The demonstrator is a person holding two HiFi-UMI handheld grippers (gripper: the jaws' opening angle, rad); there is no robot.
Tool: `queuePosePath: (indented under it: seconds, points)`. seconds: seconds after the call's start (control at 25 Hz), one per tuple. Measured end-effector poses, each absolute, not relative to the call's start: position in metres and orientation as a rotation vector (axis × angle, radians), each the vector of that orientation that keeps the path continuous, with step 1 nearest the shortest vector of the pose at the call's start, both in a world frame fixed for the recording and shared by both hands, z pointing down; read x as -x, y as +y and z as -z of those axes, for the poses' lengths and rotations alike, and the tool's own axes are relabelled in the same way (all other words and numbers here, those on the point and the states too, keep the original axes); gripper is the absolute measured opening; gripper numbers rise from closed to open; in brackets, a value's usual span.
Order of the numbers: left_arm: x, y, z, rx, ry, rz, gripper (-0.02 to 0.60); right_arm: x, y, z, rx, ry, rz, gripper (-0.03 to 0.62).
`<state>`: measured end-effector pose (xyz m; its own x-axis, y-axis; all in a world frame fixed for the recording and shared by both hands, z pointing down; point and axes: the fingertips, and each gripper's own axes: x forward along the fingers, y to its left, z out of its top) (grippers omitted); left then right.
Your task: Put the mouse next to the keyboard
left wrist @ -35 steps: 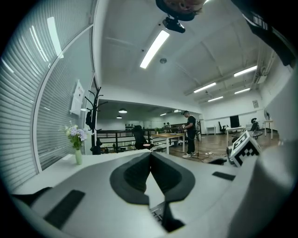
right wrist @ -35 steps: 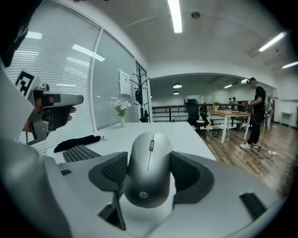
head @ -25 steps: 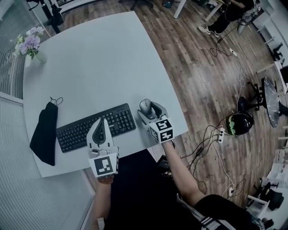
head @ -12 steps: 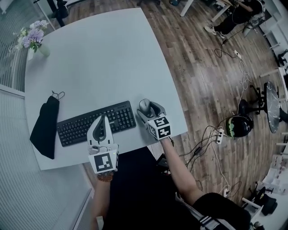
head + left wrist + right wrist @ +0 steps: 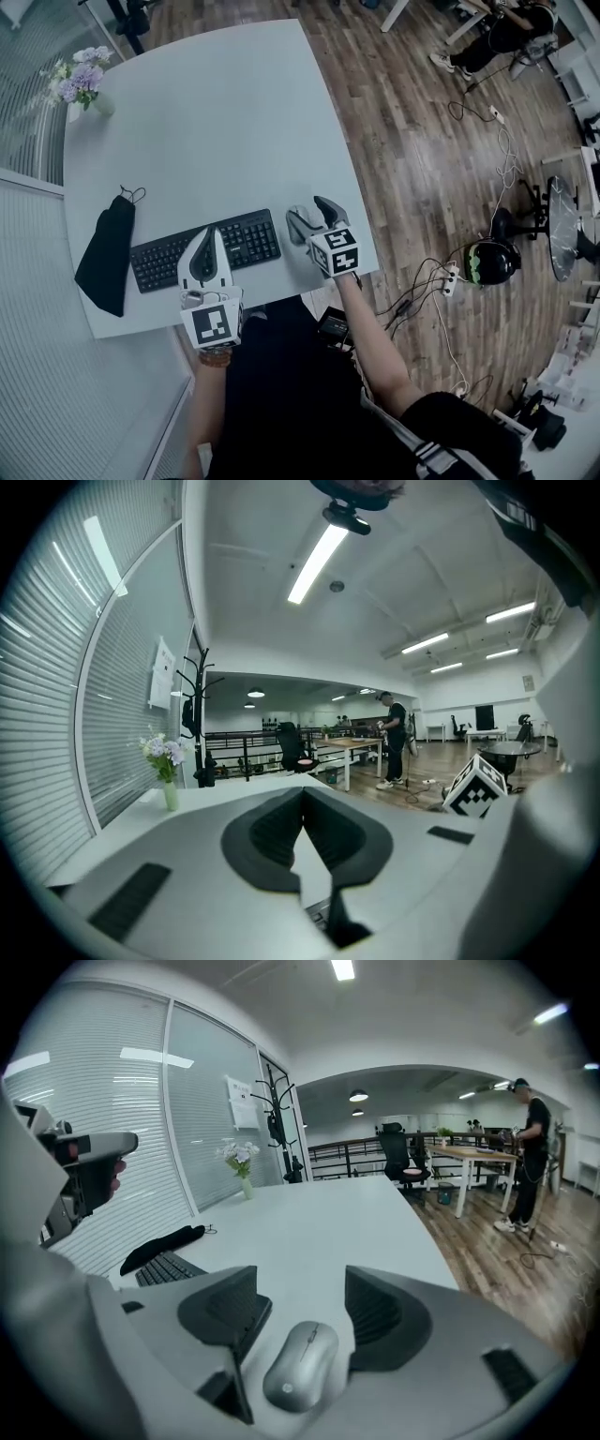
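Note:
A silver mouse point(image 5: 300, 1365) lies on the white table point(image 5: 216, 122), just right of the black keyboard point(image 5: 206, 249). My right gripper point(image 5: 302, 1305) is open around the mouse, with a gap showing on each side between the mouse and the dark pads point(image 5: 230, 1309). In the head view the right gripper point(image 5: 309, 214) sits at the keyboard's right end and largely hides the mouse. My left gripper point(image 5: 210, 234) hovers over the keyboard's middle, near the front edge. Its jaws are shut with nothing between them, the tips meeting in the left gripper view point(image 5: 302, 791).
A black cloth pouch point(image 5: 105, 253) lies left of the keyboard. A vase of flowers point(image 5: 82, 89) stands at the table's far left corner. The table's right edge point(image 5: 361, 248) is close to the right gripper, with wood floor and cables beyond. A person stands far back point(image 5: 530, 1147).
The right gripper's jaws have spread away from the mouse, which stays on the table by the keyboard. The left gripper has barely moved. The head camera has shifted a little.

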<state>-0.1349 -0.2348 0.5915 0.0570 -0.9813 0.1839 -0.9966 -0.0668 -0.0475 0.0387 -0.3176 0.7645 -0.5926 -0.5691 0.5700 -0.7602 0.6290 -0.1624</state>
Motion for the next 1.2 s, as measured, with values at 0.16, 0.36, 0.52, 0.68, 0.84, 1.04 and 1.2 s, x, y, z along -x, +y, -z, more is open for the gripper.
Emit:
queuePosePath:
  seconds: [0.16,0.36,0.52,0.68,0.84,1.04,1.2]
  points:
    - [0.138,-0.246,-0.562,-2.249,-2.092,-0.262,0.011,-0.038,-0.33,-0.723,-1.071,-2.406,-0.519,0.291]
    - [0.141,-0.255,-0.536,-2.27,-2.109,-0.219,0.011,-0.041,-0.339,-0.678,-1.115,-2.435,-0.477,0.281]
    - [0.142,-0.257,-0.52,-2.274,-2.119,-0.191,0.011,-0.045,-0.339,-0.656,-1.13,-2.447,-0.448,0.273]
    - [0.145,-0.262,-0.507,-2.303,-2.123,-0.155,0.011,-0.042,-0.34,-0.632,-1.153,-2.471,-0.403,0.272]
    - [0.145,-0.264,-0.495,-2.325,-2.128,-0.122,0.011,-0.041,-0.337,-0.605,-1.177,-2.498,-0.347,0.259]
    - [0.142,-0.269,-0.48,-2.367,-2.12,-0.085,0.012,-0.039,-0.337,-0.576,-1.186,-2.521,-0.286,0.256]
    - [0.135,-0.27,-0.468,-2.408,-2.098,-0.055,0.011,-0.036,-0.339,-0.548,-1.21,-2.551,-0.226,0.25]
